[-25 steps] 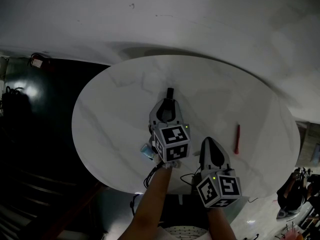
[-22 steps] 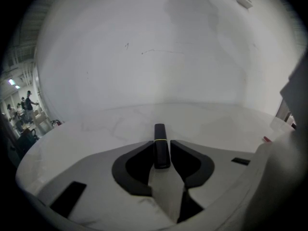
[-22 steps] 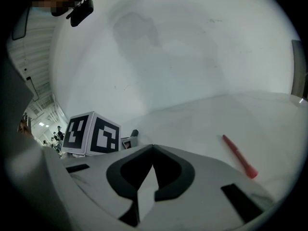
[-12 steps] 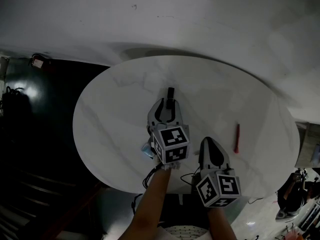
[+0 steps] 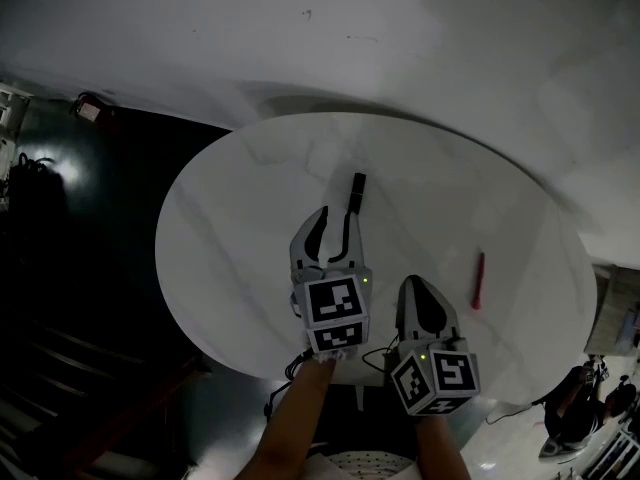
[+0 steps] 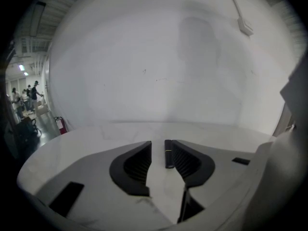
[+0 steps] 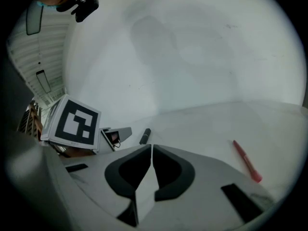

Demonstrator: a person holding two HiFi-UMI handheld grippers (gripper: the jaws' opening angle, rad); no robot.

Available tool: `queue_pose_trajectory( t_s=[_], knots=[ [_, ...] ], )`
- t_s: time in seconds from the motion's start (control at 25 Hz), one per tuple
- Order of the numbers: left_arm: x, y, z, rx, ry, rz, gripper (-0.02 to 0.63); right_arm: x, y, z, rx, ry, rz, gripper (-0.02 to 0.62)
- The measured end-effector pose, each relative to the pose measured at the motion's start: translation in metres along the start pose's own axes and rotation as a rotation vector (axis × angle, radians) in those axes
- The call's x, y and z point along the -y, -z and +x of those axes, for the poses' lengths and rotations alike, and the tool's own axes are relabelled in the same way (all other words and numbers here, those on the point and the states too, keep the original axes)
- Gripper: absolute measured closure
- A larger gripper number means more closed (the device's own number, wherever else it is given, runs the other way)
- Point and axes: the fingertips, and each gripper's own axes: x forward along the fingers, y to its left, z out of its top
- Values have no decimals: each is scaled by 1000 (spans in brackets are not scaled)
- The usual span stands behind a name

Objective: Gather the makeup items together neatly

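A black makeup stick (image 5: 355, 193) lies on the oval white marble table (image 5: 230, 238), near its middle. My left gripper (image 5: 337, 218) stands open just behind the stick, its pads not pressing on it. In the left gripper view the black makeup stick (image 6: 168, 153) lies beside the right finger of the left gripper (image 6: 161, 146). A red pencil (image 5: 479, 280) lies on the table's right side, apart from the stick. My right gripper (image 5: 420, 282) hovers near the front edge, shut with nothing in it. The right gripper view shows the right gripper (image 7: 151, 148), the stick (image 7: 145, 136) and the pencil (image 7: 247, 160).
The table's front edge (image 5: 260, 368) is close under both grippers, with cables (image 5: 285, 383) hanging below it. Dark floor (image 5: 80, 298) lies to the left. A pale wall (image 5: 400, 38) rises behind the table. The left gripper's marker cube (image 7: 74, 121) is beside the right gripper.
The left gripper's jaws have opened wider and drawn back towards me, leaving the black stick on the table ahead of them. The right gripper has stayed in place.
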Motion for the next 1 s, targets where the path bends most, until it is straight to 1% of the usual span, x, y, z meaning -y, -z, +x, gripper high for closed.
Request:
queue_pose_trajectory(
  t_s=[0.04, 0.16, 0.32, 0.44, 0.64, 0.76, 0.88, 1.0],
  knots=[
    [-1, -2, -6, 8, 5, -11, 469, -3, 0, 0, -3, -8, -10, 560],
    [-4, -8, -23, 36, 22, -31, 479, -11, 0, -2, -10, -25, -38, 560],
    [-15, -13, -47, 71, 18, -34, 596, -21, 6, -4, -10, -51, -67, 560],
    [-21, -13, -63, 85, 21, -30, 598, -34, 5, -4, -16, -74, -108, 560],
    [-35, -6, -93, 90, -3, -27, 595, -57, 10, -2, -31, -123, -195, 560],
    [-44, 6, -113, 78, -22, -39, 595, -72, 21, 0, -57, -165, -227, 557],
    [-52, 24, -130, 55, -54, -65, 595, -89, 34, 2, -97, -213, -259, 517],
    [-58, 45, -143, 25, -86, -107, 595, -106, 46, 3, -128, -254, -305, 504]
  ],
)
